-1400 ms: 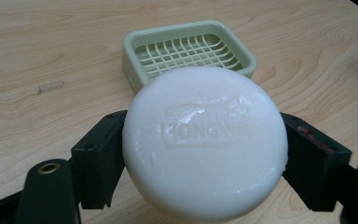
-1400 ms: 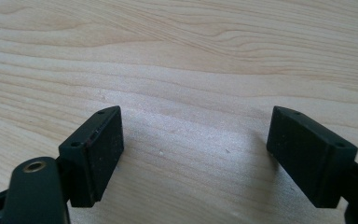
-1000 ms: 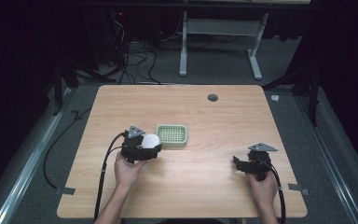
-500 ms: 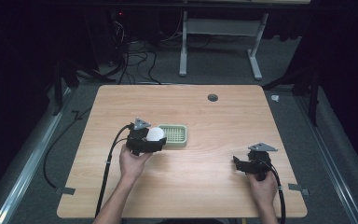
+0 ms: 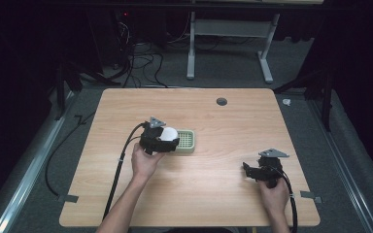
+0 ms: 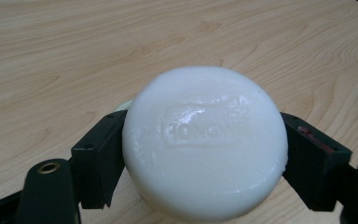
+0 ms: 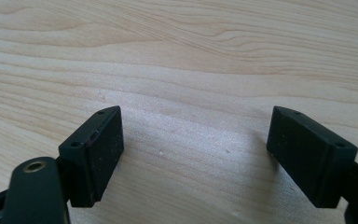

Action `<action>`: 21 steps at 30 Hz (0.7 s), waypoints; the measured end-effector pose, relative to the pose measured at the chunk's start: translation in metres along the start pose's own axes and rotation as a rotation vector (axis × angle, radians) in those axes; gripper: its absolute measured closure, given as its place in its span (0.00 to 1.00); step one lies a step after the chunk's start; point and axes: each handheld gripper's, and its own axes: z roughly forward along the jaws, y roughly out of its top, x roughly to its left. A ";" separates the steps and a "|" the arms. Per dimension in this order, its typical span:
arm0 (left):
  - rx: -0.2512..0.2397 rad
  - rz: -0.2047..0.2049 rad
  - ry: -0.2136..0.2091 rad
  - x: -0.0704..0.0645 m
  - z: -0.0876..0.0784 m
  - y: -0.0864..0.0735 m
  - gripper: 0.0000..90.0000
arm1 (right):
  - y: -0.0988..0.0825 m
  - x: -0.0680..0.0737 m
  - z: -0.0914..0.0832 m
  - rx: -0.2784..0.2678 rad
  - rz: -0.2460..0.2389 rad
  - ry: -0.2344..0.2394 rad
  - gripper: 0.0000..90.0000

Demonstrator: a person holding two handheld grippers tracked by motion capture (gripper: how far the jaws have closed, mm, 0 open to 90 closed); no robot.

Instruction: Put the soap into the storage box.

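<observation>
Left hand (image 5: pixel 145 162) reaches in from bottom edge, forearm angled up toward table center, holding left gripper (image 5: pixel 167 141) with jaws pointing right, at left end of green soap tray (image 5: pixel 187 141). Jaws clamped on round white soap bar (image 6: pixel 205 140), one jaw on each side; embossed lettering on its top face, partly legible. Soap (image 5: pixel 169 134) sits at tray's left edge in high view; cannot tell if it touches tray. Black cable trails from left gripper down toward near table edge. Right hand (image 5: pixel 272 194) low at right, near front-right corner, holding right gripper (image 5: pixel 247 168) with jaws pointing left, spread apart with bare wood between them (image 7: pixel 193 140). Wooden table (image 5: pixel 223 218) has wide bare room between the two grippers and across far half; small dark hole (image 5: pixel 221 101) near far edge. Both grippers well apart.
</observation>
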 end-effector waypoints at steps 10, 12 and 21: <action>0.019 -0.020 0.017 0.005 0.018 0.002 0.26 | 0.000 0.000 0.000 0.000 0.000 0.000 0.22; 0.026 -0.013 0.021 0.004 0.022 0.002 0.26 | 0.000 0.000 0.000 -0.001 -0.002 0.000 0.22; 0.046 -0.010 0.035 0.003 0.042 0.006 0.26 | 0.000 0.000 0.000 0.000 0.000 0.000 0.22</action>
